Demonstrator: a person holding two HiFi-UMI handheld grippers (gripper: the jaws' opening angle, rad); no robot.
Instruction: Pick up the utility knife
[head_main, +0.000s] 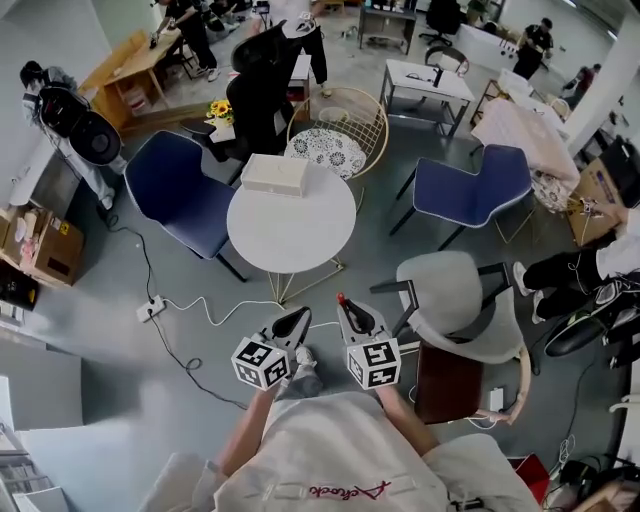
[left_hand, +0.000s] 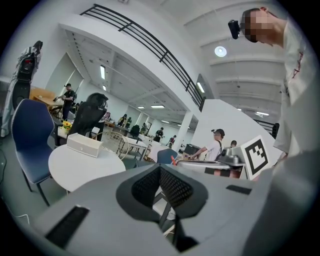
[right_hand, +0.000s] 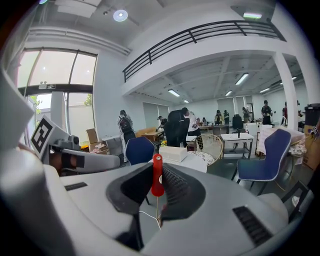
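In the right gripper view, my right gripper (right_hand: 158, 172) is shut on a red utility knife (right_hand: 157, 179), which stands upright between the dark ribbed pads with its rounded end poking above them. The head view shows that red end (head_main: 341, 298) at the tip of the right gripper (head_main: 346, 308), held over the grey floor just short of the round white table (head_main: 300, 235). Beside it to the left, my left gripper (head_main: 296, 318) has its jaws together. Its own view shows the left gripper (left_hand: 160, 171) with nothing between the pads.
A white box (head_main: 274, 173) lies on the table's far side. Blue chairs (head_main: 180, 190) (head_main: 470, 190) flank the table, and a grey chair (head_main: 455, 310) stands close on the right. A power strip (head_main: 151, 307) and white cable lie on the floor at left. People work at desks beyond.
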